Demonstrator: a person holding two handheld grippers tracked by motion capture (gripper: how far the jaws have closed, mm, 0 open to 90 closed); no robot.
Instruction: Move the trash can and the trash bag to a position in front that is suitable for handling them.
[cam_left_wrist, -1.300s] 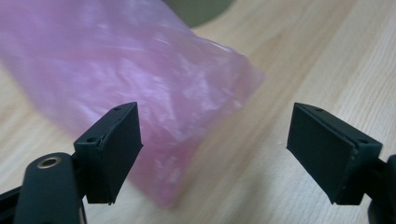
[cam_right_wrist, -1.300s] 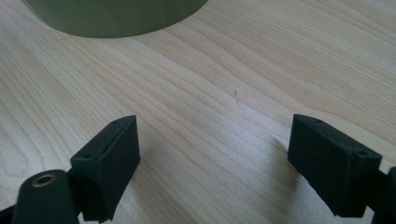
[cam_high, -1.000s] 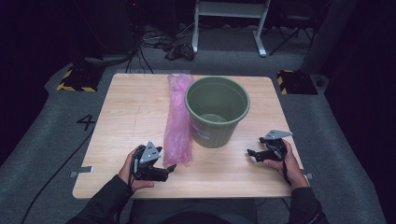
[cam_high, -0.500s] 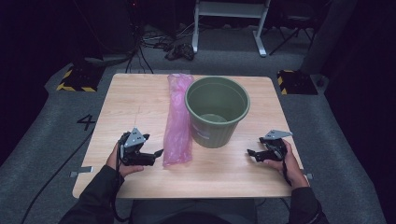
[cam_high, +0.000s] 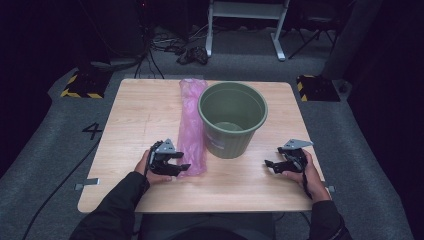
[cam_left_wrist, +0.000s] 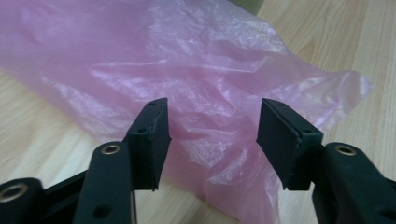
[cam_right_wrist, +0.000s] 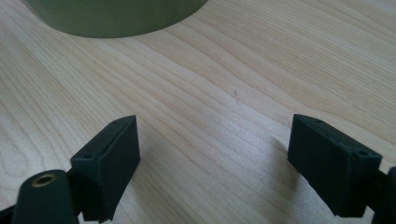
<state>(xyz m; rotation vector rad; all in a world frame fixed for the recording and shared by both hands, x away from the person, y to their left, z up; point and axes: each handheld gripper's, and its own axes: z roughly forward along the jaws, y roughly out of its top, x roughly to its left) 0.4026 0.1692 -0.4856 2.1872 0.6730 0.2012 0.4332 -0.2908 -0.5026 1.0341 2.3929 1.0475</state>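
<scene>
A long pink plastic bag (cam_high: 191, 125) lies flat on the wooden table (cam_high: 140, 115), just left of a green bin (cam_high: 231, 119) that stands upright. My left gripper (cam_high: 181, 160) is open at the bag's near end, its jaws on either side of the crumpled pink plastic bag (cam_left_wrist: 205, 88) without closing on it. My right gripper (cam_high: 270, 165) is open low over bare wood to the right of the bin, and the green bin's base (cam_right_wrist: 116, 16) shows ahead of its jaws.
Past the far table edge, a white metal stand (cam_high: 245, 12) and cables (cam_high: 190, 52) sit on the grey floor. Yellow-black striped blocks (cam_high: 80, 85) lie beside both far corners. A floor mark "4" (cam_high: 92, 131) is on the left.
My left gripper has moved right and forward to the near end of the pink bag, its jaws now around the plastic. The right gripper has stayed in place.
</scene>
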